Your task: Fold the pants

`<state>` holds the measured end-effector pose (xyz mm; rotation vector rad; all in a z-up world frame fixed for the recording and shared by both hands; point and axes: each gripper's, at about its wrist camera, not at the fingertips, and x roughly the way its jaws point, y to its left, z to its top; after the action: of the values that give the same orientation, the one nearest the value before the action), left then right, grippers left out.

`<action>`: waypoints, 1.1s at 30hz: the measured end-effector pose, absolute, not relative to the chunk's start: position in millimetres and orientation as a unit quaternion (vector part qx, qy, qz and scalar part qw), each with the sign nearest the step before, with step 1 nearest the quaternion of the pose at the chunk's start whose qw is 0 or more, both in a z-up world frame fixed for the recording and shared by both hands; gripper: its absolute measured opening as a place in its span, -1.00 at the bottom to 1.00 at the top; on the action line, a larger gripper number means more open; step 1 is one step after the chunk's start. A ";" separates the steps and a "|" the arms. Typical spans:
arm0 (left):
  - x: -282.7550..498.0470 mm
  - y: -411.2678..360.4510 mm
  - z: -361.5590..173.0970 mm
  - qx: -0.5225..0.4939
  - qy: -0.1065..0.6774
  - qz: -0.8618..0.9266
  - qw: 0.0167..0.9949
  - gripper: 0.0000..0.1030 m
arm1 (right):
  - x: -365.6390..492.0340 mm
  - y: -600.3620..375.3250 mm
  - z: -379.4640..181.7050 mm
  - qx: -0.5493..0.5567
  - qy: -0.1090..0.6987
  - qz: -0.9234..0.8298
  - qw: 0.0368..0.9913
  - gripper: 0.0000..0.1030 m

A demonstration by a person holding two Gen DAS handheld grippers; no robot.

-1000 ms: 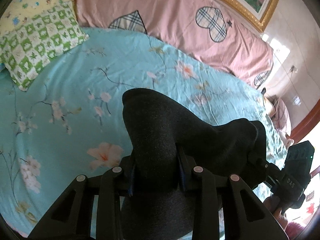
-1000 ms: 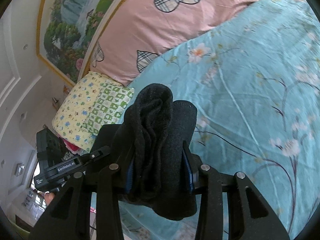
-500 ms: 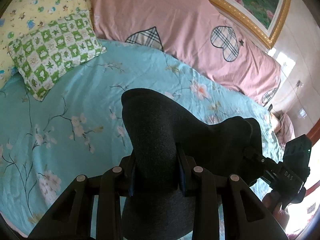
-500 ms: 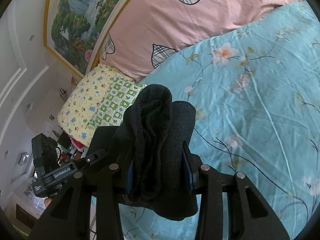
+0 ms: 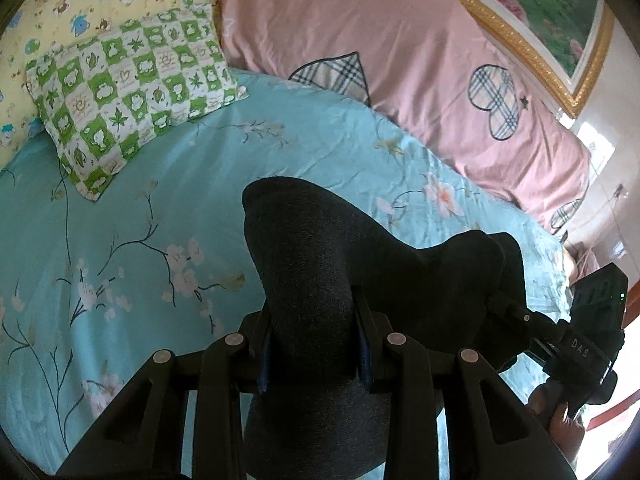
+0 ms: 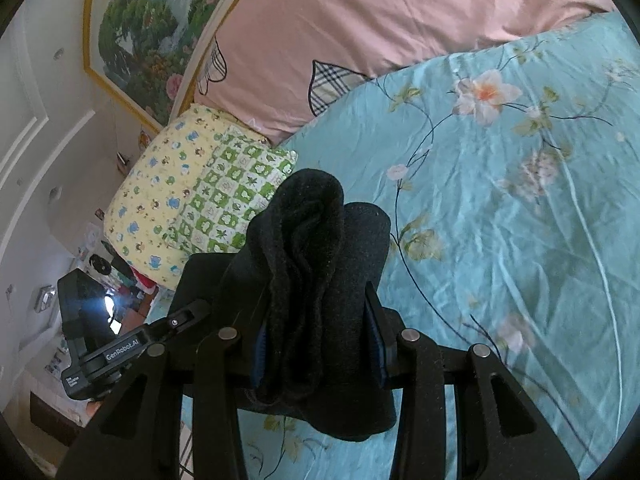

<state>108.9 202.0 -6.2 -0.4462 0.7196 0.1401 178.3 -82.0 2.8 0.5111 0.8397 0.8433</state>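
Both tongs clamp the black pants, which hang in the air above the bed, clear of the turquoise sheet. The left tongs (image 5: 314, 344) pinch one thick bunch of the pants (image 5: 320, 264), and the cloth runs from there as a taut saddle to the right tongs (image 5: 516, 312), seen at the far right of the left view. In the right view the right tongs (image 6: 316, 344) grip several gathered layers of the pants (image 6: 316, 240); the left tongs (image 6: 188, 316) show at the lower left, with cloth stretched between the two.

The step in hand appears to be carrying the held edge forward to lay it down on the sheet (image 5: 168, 184) ahead of both tongs. Keep both grips closed and level with each other, so the span between them stays straight and no diagonal crease forms. Hold the tongs apart enough to keep the cloth taut, not so far that it drags out of the pads. The right grip holds more layers than the left; a loose inner layer could slip, so lower slowly. The hanging part below the tongs is hidden in both views, so you cannot tell how it drapes; let it touch down first, then bring the held edge over it. Stay short of the checked pillow (image 5: 128, 92) beyond the left tongs and the pink quilt (image 5: 400, 40) farther ahead.
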 end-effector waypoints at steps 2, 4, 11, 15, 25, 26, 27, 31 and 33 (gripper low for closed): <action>114.6 206.3 -8.4 -0.217 0.350 0.072 0.909 -0.38 | 187.6 -75.3 0.0 0.234 0.397 0.394 0.795 -0.19; 118.9 210.3 -10.6 -0.216 0.351 0.078 0.908 -0.38 | 195.6 -68.6 -2.8 0.229 0.400 0.397 0.794 -0.19; 132.9 222.1 -21.1 -0.212 0.359 0.094 0.904 -0.38 | 216.8 -49.6 -13.4 0.218 0.407 0.408 0.787 -0.19; 138.5 228.0 -31.2 -0.216 0.366 0.097 0.900 -0.38 | 227.3 -39.3 -20.2 0.212 0.418 0.409 0.783 -0.19; 143.8 226.8 -43.1 -0.207 0.375 0.100 0.898 -0.27 | 235.4 -38.5 -34.3 0.208 0.435 0.402 0.779 -0.05; 143.9 226.6 -44.5 -0.207 0.375 0.099 0.898 -0.21 | 235.6 -39.3 -36.1 0.207 0.436 0.399 0.779 -0.04; 144.4 226.7 -46.6 -0.207 0.378 0.099 0.897 -0.08 | 235.9 -40.1 -38.1 0.206 0.438 0.396 0.781 -0.01; 144.7 229.3 -55.5 -0.211 0.386 0.099 0.893 0.03 | 236.8 -49.1 -48.1 0.203 0.440 0.384 0.786 0.08; 143.5 228.9 -57.1 -0.208 0.386 0.099 0.893 0.05 | 237.4 -53.2 -50.2 0.202 0.440 0.382 0.787 0.17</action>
<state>143.5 228.9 -57.1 -0.4310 0.8006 0.2051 237.4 -53.2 -50.2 0.4348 0.9476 0.8229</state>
